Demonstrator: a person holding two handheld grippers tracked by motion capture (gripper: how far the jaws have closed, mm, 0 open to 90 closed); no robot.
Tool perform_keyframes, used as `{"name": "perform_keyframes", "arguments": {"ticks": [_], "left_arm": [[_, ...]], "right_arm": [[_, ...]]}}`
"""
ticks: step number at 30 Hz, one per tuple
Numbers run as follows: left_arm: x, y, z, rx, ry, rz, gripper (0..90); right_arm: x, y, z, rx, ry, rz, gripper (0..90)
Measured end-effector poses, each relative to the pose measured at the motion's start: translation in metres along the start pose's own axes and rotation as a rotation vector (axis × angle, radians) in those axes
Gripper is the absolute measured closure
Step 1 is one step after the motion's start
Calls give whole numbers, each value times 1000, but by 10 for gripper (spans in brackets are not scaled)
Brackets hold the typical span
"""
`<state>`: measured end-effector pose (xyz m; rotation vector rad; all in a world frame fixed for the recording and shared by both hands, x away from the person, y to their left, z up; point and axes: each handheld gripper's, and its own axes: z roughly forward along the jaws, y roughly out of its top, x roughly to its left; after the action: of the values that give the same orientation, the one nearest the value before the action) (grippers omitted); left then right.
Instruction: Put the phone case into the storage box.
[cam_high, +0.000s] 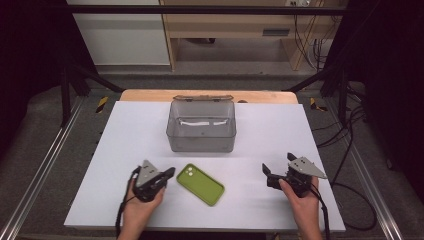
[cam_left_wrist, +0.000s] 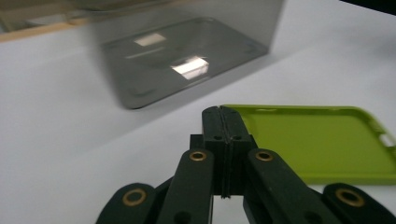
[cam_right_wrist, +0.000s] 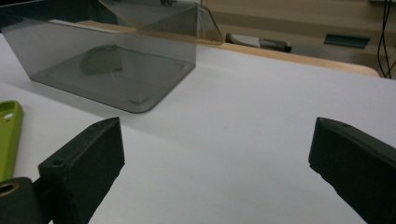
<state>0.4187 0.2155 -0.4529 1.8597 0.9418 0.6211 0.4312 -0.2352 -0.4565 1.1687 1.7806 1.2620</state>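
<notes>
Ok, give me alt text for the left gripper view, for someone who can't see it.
The left gripper, its two black jaws closed together with nothing between them, points at the near edge of a green phone case lying on a white table. Behind them stands an empty smoky clear plastic box.

Black jaws with brass rivets, grey three-cornered plates, black cables.

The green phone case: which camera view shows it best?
The high view: the whole green phone case lies between both grippers. The left gripper view cuts off its far end; the right gripper view catches just one end at the frame edge.
</notes>
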Motion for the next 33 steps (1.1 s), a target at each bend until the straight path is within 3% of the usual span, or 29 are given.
{"name": "perform_keyframes", "arguments": {"ticks": [1,5,8,14,15,22,25,26,28,29,30,33], "left_arm": [[15,-3,-10,-15,47,-7,900],[30,-4,-18,-40,87,-17,900],[42,-9,-24,-54,122,-17,900],[52,-14,-28,-81,151,-50,841],[55,-16,-28,-93,161,-59,780],[58,-17,-28,-144,183,-75,455],[59,-18,-28,-157,185,-85,392],[60,-18,-28,-170,189,-90,320],[61,-18,-28,-179,187,-90,264],[61,-18,-27,-187,185,-99,264],[63,-19,-26,-186,183,-116,195],[64,-19,-25,-190,176,-130,100]], "right_arm": [[5,5,-2,-13,16,-14,37],[17,12,-2,-11,48,-56,42],[36,18,-1,34,90,-107,55],[57,25,3,73,166,-147,73],[65,29,5,85,191,-163,73],[90,41,8,106,234,-200,74],[95,43,9,109,244,-201,78],[99,44,10,120,260,-192,80],[100,44,11,126,269,-187,84],[101,44,12,136,277,-182,88],[104,44,15,159,293,-179,89],[109,43,18,186,314,-183,92]]}}
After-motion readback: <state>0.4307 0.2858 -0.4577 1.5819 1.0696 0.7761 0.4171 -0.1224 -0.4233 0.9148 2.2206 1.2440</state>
